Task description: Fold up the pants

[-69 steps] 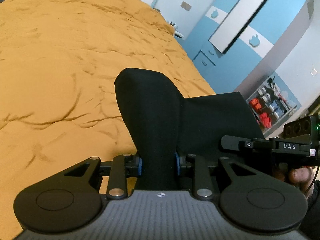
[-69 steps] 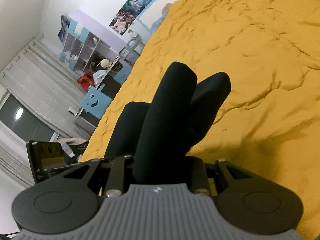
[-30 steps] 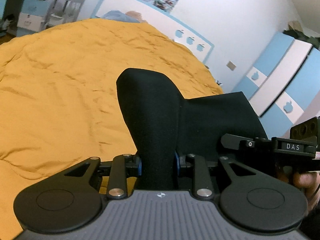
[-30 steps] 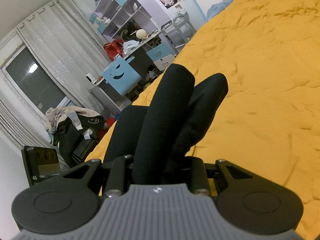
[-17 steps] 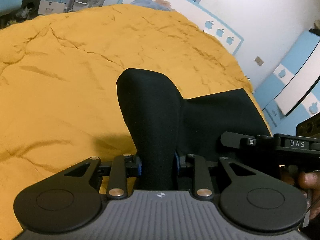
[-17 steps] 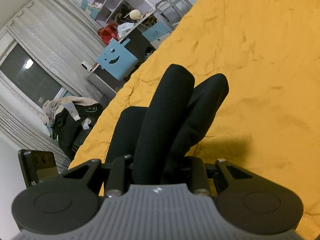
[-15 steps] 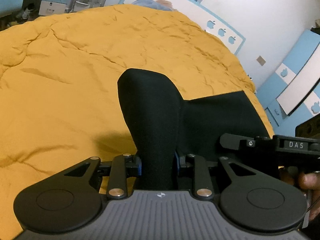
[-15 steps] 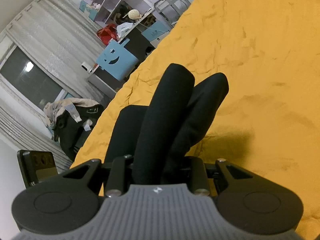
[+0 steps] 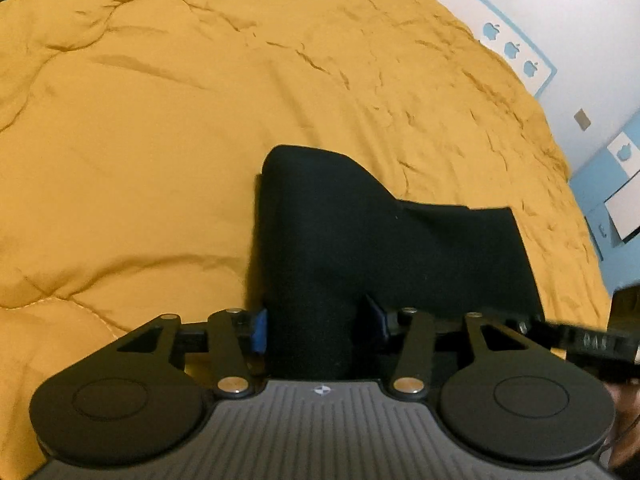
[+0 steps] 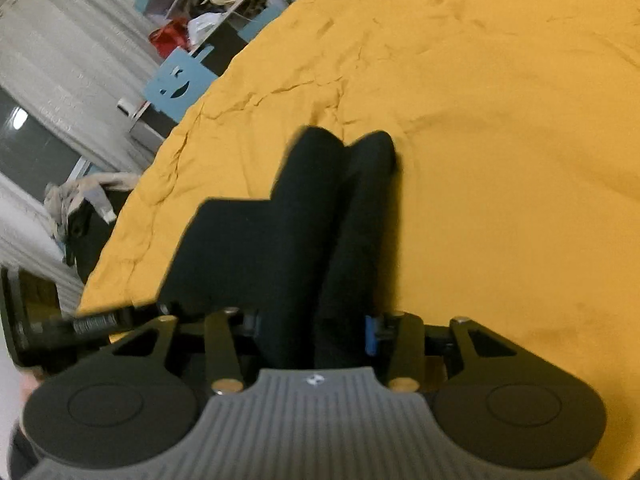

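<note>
Mustard-yellow quilting covers the bed (image 9: 168, 128) from edge to edge, creased in long wrinkles, and it fills most of both wrist views. Behind it, at about 1 o'clock in the left wrist view, a white wall carries a blue strip with apple shapes (image 9: 516, 52), and blue-and-white cupboard doors (image 9: 616, 184) stand at 3 o'clock past the bed's edge. From the right wrist view, the bed's other edge runs diagonally from 12 o'clock down to 9 o'clock; beyond it stand pale curtains (image 10: 60, 60), a blue chair back with a smiling face cut-out (image 10: 178, 84), open shelving with a cap and a red bag (image 10: 200, 8), and a heap of clothes on something dark (image 10: 84, 200) at 9 o'clock.

The black pants (image 9: 360, 240) lie bunched on the quilt right in front of both pairs of tongs. The left tongs (image 9: 316, 324) are closed on a thick fold of the pants, blue pads pressed against the cloth on either side. The right tongs (image 10: 312, 332) are likewise clamped on two rolled ridges of the same garment (image 10: 304, 220), which stretches flat between the two. Each tool shows at the rim of the other's view, blurred.

Open quilt spreads wide toward 12 and 10 o'clock of the left tongs, and toward 1 to 3 o'clock of the right tongs.
</note>
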{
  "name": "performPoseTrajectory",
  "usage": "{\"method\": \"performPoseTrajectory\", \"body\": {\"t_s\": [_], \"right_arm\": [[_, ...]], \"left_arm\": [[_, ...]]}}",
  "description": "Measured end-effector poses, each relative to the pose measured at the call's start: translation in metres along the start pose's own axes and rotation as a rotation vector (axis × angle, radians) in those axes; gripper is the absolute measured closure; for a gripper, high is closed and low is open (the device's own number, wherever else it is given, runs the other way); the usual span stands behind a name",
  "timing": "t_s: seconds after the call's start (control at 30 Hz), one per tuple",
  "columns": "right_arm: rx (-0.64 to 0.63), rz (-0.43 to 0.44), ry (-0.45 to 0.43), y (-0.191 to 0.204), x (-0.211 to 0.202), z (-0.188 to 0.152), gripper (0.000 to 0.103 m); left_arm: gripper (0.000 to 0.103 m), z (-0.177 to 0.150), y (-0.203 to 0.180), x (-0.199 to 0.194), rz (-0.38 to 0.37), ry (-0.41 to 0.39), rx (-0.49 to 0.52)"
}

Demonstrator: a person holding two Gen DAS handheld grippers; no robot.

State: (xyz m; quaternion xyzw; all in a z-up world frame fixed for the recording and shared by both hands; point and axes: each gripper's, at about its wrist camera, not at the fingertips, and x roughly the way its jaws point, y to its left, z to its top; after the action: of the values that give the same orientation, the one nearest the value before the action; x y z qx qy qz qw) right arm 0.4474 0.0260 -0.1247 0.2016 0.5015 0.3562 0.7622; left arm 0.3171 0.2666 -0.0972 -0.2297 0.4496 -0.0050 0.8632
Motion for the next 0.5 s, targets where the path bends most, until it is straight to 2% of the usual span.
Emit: {"method": "performPoseTrajectory", "body": {"t_s": [0.13,0.27,0.33,0.43,0.5], "right_arm": [[0.01,-0.018,0.014,-0.008,-0.015,-0.014,0.059],[-0.036,-0.097,0.004,0.0,-0.031,-0.02,0.055],[-0.077,-0.139,-0.029,0.011,-0.04,-0.019,0.054],[-0.23,-0.19,-0.124,0.045,-0.046,-0.006,0.057],[-0.291,-0.188,-0.173,0.064,-0.043,0.007,0.058]], "left_arm": [[0.047,0.0,0.001,-0.007,0.032,-0.011,0.011],[0.047,-0.006,-0.001,-0.02,0.054,-0.011,0.034],[0.047,-0.013,-0.005,-0.03,0.046,-0.004,0.071],[0.047,-0.016,-0.011,-0.036,0.078,-0.001,0.115],[0.047,-0.02,-0.013,-0.041,0.087,0.005,0.128]]}}
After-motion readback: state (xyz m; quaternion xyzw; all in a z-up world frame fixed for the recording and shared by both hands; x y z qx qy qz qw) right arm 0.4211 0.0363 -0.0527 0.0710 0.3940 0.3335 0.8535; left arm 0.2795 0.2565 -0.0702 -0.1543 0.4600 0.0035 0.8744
